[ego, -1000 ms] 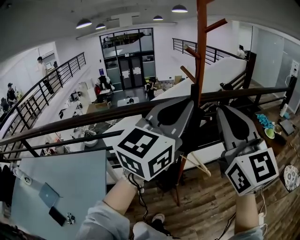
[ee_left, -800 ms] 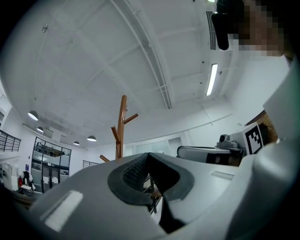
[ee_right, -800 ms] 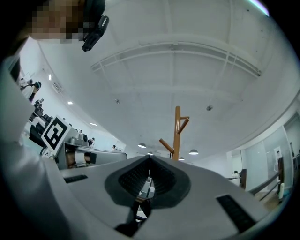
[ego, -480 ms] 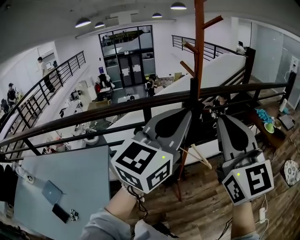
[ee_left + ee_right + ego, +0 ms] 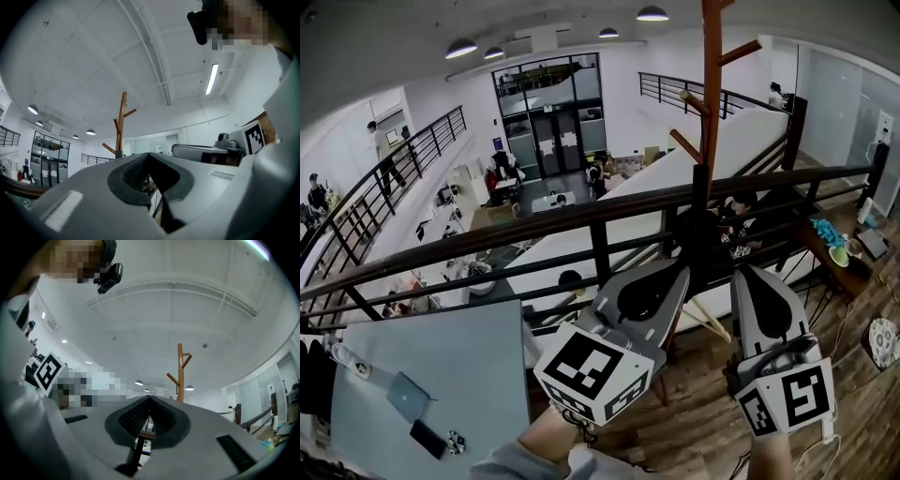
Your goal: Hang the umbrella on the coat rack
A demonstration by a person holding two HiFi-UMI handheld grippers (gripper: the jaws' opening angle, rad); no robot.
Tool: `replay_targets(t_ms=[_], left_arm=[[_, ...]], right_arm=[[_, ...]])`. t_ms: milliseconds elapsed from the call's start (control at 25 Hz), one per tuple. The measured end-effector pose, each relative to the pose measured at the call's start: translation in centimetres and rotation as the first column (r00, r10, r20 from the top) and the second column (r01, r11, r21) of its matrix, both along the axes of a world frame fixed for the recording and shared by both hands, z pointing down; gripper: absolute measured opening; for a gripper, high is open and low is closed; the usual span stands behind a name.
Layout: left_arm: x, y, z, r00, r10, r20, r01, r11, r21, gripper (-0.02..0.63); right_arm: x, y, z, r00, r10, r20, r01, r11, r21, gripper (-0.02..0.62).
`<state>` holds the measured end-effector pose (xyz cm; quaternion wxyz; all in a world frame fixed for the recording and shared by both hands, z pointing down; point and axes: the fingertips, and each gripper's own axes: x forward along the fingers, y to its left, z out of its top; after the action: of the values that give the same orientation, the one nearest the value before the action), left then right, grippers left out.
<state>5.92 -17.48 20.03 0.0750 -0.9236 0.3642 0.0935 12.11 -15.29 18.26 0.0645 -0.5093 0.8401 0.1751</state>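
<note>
The brown wooden coat rack (image 5: 710,103) stands just this side of the railing, its pegs angling upward. A dark, narrow shape (image 5: 705,239), probably the folded umbrella, hangs along the pole below the lowest peg and is partly hidden by the rail. My left gripper (image 5: 680,272) is shut and points at the rack's lower pole from a short way back. My right gripper (image 5: 746,272) is also shut and sits just right of the pole. The left gripper view shows the rack (image 5: 123,122) above the shut left gripper (image 5: 149,154), which holds nothing. In the right gripper view the rack (image 5: 180,371) rises beyond the shut right gripper (image 5: 150,398).
A black metal railing (image 5: 581,214) runs across in front of an open atrium with people below. A grey table (image 5: 441,375) with a small laptop and phone is at lower left. The wood floor (image 5: 825,375) spreads to the right, where a low table holds a green bowl (image 5: 839,265).
Both grippers have dropped lower in the head view and drawn back from the rack. The dark shape stays on the pole.
</note>
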Motion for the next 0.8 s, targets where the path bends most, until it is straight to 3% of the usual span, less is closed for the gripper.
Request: replay_targets(t_ms=[800], left_arm=[[-1.8,1.8,3.4,1.000,-0.029,0.008,0.030,0.997,-0.065,0.006]], right_arm=[[-1.1,1.7,3.8,0.996,0.026,0.082,-0.019,0.996,-0.086,0.000]])
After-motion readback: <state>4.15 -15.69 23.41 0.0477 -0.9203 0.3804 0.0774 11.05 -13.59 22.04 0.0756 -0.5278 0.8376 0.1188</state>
